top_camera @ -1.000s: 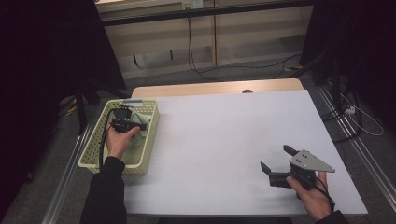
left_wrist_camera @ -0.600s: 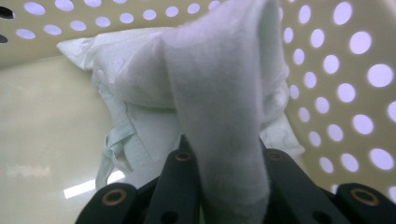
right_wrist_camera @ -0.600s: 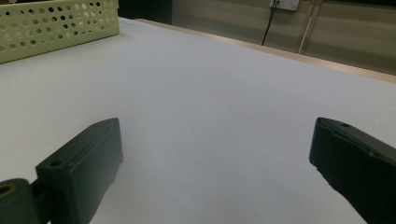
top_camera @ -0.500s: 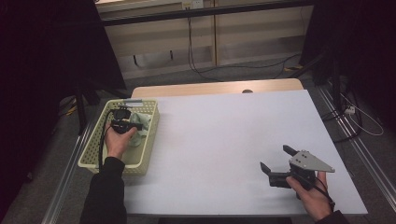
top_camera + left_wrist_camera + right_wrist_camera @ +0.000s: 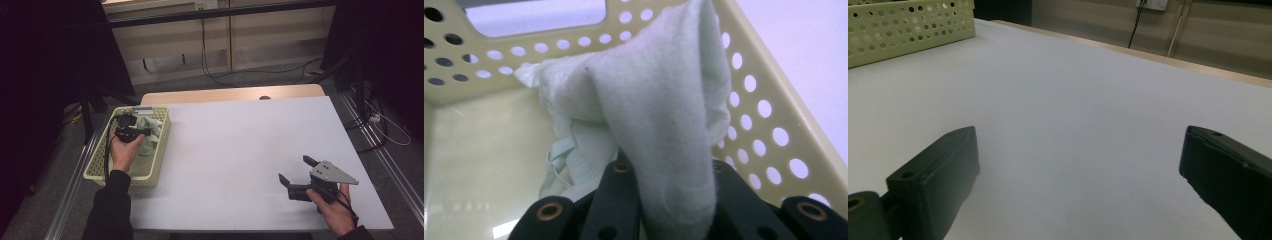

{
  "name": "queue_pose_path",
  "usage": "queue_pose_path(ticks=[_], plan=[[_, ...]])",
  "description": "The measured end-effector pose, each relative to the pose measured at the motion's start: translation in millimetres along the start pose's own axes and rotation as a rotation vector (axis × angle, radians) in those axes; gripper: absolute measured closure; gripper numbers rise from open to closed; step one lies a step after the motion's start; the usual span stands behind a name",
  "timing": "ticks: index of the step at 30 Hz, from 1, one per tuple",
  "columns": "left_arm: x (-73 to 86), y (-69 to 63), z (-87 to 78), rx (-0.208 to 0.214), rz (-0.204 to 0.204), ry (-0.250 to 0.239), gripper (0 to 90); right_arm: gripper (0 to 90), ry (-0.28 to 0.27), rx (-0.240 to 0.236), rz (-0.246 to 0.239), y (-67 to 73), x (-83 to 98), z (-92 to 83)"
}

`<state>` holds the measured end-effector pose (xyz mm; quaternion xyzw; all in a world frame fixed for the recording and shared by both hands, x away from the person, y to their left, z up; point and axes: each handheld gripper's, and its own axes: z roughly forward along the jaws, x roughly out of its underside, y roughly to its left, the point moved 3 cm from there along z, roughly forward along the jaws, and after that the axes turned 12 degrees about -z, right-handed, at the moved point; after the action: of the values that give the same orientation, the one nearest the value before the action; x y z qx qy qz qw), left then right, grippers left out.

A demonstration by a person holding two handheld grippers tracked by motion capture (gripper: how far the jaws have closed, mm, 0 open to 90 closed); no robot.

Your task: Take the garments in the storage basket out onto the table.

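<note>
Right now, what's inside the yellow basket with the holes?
A pale green cloth, pinched by the left gripper. The basket floor beside it is bare; whatever lies under the cloth is covered.

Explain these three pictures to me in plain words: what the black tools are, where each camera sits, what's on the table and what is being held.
A person sits at a white table and holds a hand-operated tool in each hand, each with two black jaws.

The high view looks down from above. The other two pictures come from small cameras riding on the tools, looking along their jaws.

The left gripper reaches into a pale yellow perforated basket at the table's left edge. Its jaws have just been closing and now pinch a fold of pale green cloth, seen close up in the left gripper view.

The right gripper rests near the table's front right. In the right gripper view its jaws stand wide apart with nothing between them, just bare tabletop and the basket farther off.
</note>
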<state>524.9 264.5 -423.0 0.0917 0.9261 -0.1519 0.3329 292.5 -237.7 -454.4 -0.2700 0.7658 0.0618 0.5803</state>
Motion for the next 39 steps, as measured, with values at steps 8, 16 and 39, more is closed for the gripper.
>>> queue_pose_path(ticks=[8, 16, 39], plan=[[-0.2, 2.5, -10.5, 0.008, -0.006, -0.044, 84.4, 1.8, 0.001, 0.0, 0.001, 0.0, 0.0, 0.1], [-0.3, 1.6, -19.5, 0.005, 0.017, -0.1, 84.4, 1.8, 0.002, 0.001, 0.003, 0.1, 0.0, -0.2], [2.3, -1.8, -34.8, 0.048, 0.0, -0.217, 84.4, 1.8, 0.0, 0.0, -0.001, 0.2, 0.0, -0.2]])
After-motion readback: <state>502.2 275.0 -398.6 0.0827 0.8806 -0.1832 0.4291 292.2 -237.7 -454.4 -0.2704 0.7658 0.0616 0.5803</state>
